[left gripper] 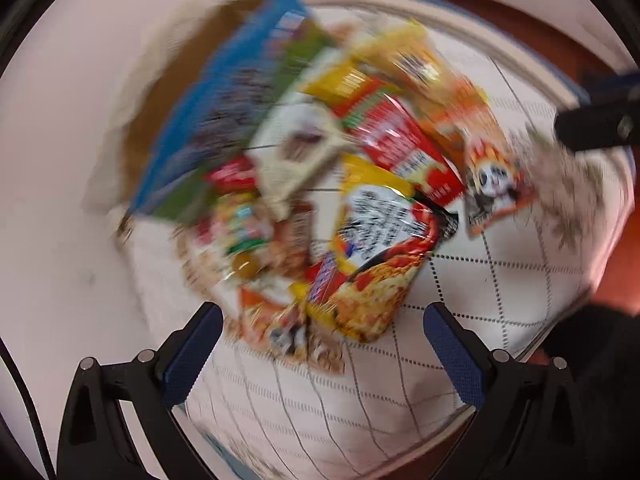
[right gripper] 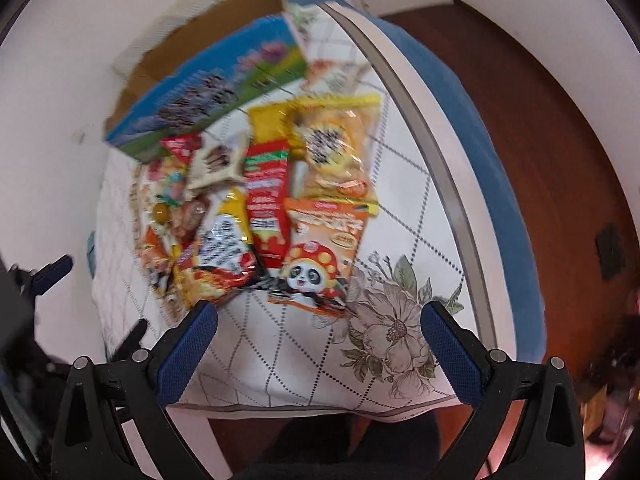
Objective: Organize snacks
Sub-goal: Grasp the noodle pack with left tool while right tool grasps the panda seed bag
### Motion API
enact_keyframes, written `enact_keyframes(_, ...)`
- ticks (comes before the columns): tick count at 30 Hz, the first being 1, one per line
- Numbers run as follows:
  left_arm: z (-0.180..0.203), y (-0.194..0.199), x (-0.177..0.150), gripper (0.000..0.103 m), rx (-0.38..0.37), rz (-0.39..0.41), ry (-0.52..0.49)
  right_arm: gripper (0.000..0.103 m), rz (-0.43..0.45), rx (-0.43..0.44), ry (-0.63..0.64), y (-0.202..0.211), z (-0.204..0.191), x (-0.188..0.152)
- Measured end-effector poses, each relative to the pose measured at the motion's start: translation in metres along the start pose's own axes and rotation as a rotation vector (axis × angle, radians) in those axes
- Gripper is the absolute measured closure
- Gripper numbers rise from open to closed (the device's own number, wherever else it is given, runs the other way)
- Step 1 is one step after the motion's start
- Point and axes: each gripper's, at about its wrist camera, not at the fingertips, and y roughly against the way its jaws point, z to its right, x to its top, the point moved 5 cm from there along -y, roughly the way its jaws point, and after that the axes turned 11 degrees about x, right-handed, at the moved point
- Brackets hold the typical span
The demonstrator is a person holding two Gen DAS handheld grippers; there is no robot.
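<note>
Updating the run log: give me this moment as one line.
stage: before first pick | left gripper: open, empty | right gripper: open, empty | snack packets: piled on table | box: behind pile

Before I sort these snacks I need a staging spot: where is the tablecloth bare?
Bare cloth lies on the near side, between the panda packet and the table's front edge, beside the printed flower. Crowded: the snack pile, reaching back to the blue box.

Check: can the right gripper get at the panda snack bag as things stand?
Probably yes. The right gripper is open and empty, and the panda snack bag lies at the pile's near edge with only bare tablecloth between.
</note>
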Motion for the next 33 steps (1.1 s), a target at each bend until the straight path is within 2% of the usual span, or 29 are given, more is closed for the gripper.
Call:
enact_keyframes(5,0.04,-0.06,0.017,0.0,-0.114,0.033,-0.271,0.0,-0.009,-0.059,-0.07,-0.028,0.013,-0.007)
enact_keyframes(8,0.057,-0.088,0.024,0.0,-0.145,0.057,-0.355,0.0,-0.019,-0.101,-0.105,-0.042,0.02,-0.011)
enact_keyframes(9,0.059,-0.094,0.027,0.001,-0.167,0.058,-0.347,0.0,-0.027,-0.117,-0.115,-0.047,0.022,-0.013)
enact_keyframes(10,0.06,-0.096,0.029,0.011,-0.205,0.057,-0.327,0.0,-0.034,-0.127,-0.118,-0.051,0.023,-0.014)
enact_keyframes(11,0.061,-0.098,0.031,0.019,-0.243,0.048,-0.3,0.0,-0.041,-0.138,-0.121,-0.056,0.025,-0.014)
enact_keyframes(14,0.053,-0.097,0.033,0.019,-0.3,0.041,-0.172,0.0,-0.055,-0.157,-0.129,-0.063,0.026,-0.016)
enact_keyframes(17,0.039,-0.099,0.028,0.019,-0.366,-0.024,-0.001,0.001,-0.055,-0.169,-0.134,-0.068,0.026,-0.014)
enact_keyframes(20,0.017,-0.112,0.014,0.019,-0.471,-0.2,0.285,0.001,-0.048,-0.173,-0.134,-0.075,0.023,-0.008)
enact_keyframes(22,0.002,-0.126,-0.001,0.019,-0.505,-0.348,0.48,0.001,-0.042,-0.17,-0.134,-0.078,0.02,-0.004)
enact_keyframes(24,-0.009,-0.136,-0.013,0.019,-0.558,-0.44,0.661,0.002,-0.039,-0.163,-0.132,-0.082,0.018,0.004)
enact_keyframes(26,-0.013,-0.144,-0.02,0.019,-0.571,-0.478,0.763,0.002,-0.038,-0.151,-0.135,-0.084,0.018,0.013)
enact_keyframes(28,-0.014,-0.15,-0.026,0.019,-0.568,-0.476,0.799,0.002,-0.035,-0.143,-0.126,-0.086,0.019,0.029)
enact_keyframes(32,0.014,-0.153,-0.03,0.017,-0.575,-0.467,0.719,0.002,-0.079,-0.124,-0.108,-0.094,0.019,0.051)
enact_keyframes(33,0.024,-0.157,-0.021,0.016,-0.585,-0.457,0.706,0.002,-0.102,-0.107,-0.103,-0.098,0.018,0.051)
